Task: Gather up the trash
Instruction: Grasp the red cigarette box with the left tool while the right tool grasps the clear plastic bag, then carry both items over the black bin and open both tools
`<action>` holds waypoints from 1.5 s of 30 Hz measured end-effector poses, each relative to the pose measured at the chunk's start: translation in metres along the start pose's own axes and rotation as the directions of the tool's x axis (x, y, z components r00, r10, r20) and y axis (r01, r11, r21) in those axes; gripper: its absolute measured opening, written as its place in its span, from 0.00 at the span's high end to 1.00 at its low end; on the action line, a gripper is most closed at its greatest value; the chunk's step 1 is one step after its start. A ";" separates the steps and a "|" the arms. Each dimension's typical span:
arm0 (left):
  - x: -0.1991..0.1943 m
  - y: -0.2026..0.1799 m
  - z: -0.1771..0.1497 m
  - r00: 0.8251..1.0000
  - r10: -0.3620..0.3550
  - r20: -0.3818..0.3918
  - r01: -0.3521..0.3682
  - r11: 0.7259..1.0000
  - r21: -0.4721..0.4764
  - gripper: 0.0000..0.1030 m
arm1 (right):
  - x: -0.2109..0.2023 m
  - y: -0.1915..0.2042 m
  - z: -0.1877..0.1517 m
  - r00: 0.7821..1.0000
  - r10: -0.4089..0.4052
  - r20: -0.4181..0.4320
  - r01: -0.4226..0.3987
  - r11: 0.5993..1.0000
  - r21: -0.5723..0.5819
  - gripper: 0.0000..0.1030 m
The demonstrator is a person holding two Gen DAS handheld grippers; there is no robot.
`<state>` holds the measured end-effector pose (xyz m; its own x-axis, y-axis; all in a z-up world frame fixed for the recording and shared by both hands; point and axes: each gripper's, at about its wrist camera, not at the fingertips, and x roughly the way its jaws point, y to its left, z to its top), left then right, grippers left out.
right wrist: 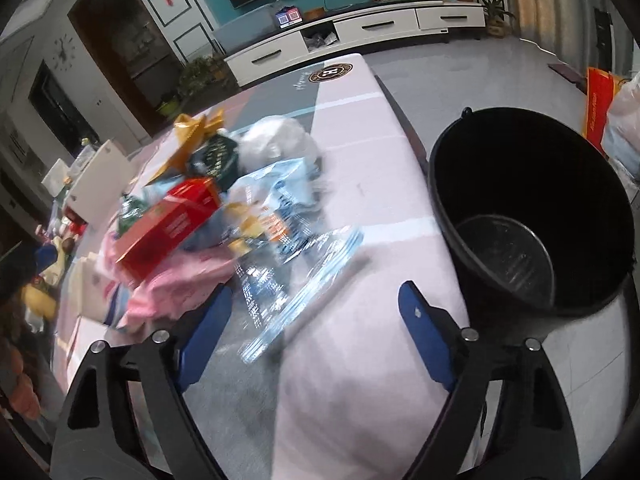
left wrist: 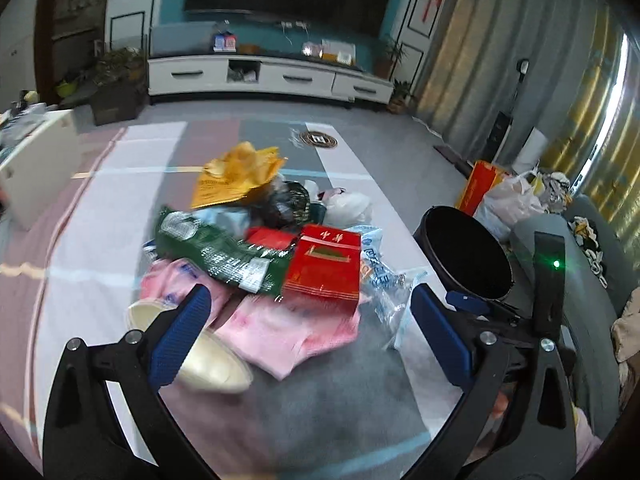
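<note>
A heap of trash lies on the table: a red carton (left wrist: 324,266) (right wrist: 168,220), a green wrapper (left wrist: 224,252), a yellow bag (left wrist: 236,176) (right wrist: 192,136), pink packaging (left wrist: 280,328) (right wrist: 176,280), a cream bowl (left wrist: 208,352), a white crumpled bag (right wrist: 276,140) and clear blue-printed plastic (left wrist: 380,276) (right wrist: 288,256). A black bucket (left wrist: 468,256) (right wrist: 532,208) stands beside the table's right edge; nothing shows inside it. My left gripper (left wrist: 310,336) is open, just short of the pink packaging. My right gripper (right wrist: 316,332) is open over the clear plastic's near end.
The table (right wrist: 360,152) has a pink, white and grey cover. A white TV cabinet (left wrist: 268,76) stands across the floor. An orange box (left wrist: 480,188) and filled plastic bags (left wrist: 516,196) sit past the bucket. A white box (left wrist: 36,168) stands at the table's left.
</note>
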<state>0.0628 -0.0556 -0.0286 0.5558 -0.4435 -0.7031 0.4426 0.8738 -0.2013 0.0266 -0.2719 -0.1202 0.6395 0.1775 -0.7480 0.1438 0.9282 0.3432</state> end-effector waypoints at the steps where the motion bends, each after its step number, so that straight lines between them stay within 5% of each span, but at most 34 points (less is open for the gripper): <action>1: 0.011 -0.003 0.004 1.000 0.008 -0.020 -0.008 1.000 0.013 0.03 | 0.003 -0.001 0.002 1.000 0.003 -0.003 -0.003 1.000 0.003 0.19; 7: 0.064 -0.020 0.006 0.992 0.040 -0.122 -0.029 0.995 0.092 0.09 | 0.028 -0.010 0.011 0.999 0.031 -0.032 -0.031 0.999 0.014 0.28; 14: 0.087 -0.021 0.000 0.982 0.066 -0.179 -0.043 0.990 0.133 0.42 | 0.033 -0.003 0.010 0.999 0.017 -0.027 -0.018 0.999 -0.035 0.59; 19: 0.079 -0.019 -0.004 0.985 0.062 -0.160 -0.041 0.991 0.129 0.43 | 0.025 -0.002 0.006 0.999 0.037 -0.020 -0.037 0.999 -0.020 0.76; 29: 0.027 -0.025 0.001 0.998 -0.009 -0.070 0.016 0.995 0.098 0.45 | -0.048 -0.016 -0.002 0.992 0.062 0.107 -0.064 0.998 0.020 0.77; 37: 0.051 -0.087 0.022 0.987 -0.134 -0.091 0.147 0.977 0.153 0.45 | -0.086 -0.087 -0.001 0.953 -0.212 0.217 0.170 0.965 0.200 0.77; 45: 0.119 -0.185 0.033 0.951 -0.243 -0.189 0.286 0.926 0.248 0.45 | -0.086 -0.145 -0.004 0.926 -0.323 0.195 0.241 0.904 0.352 0.76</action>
<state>0.0704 -0.2771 -0.0527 0.2883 -0.5970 -0.7486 0.7429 0.6328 -0.2185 -0.0524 -0.4203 -0.1082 0.6931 -0.1988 -0.6928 0.5500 0.7671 0.3301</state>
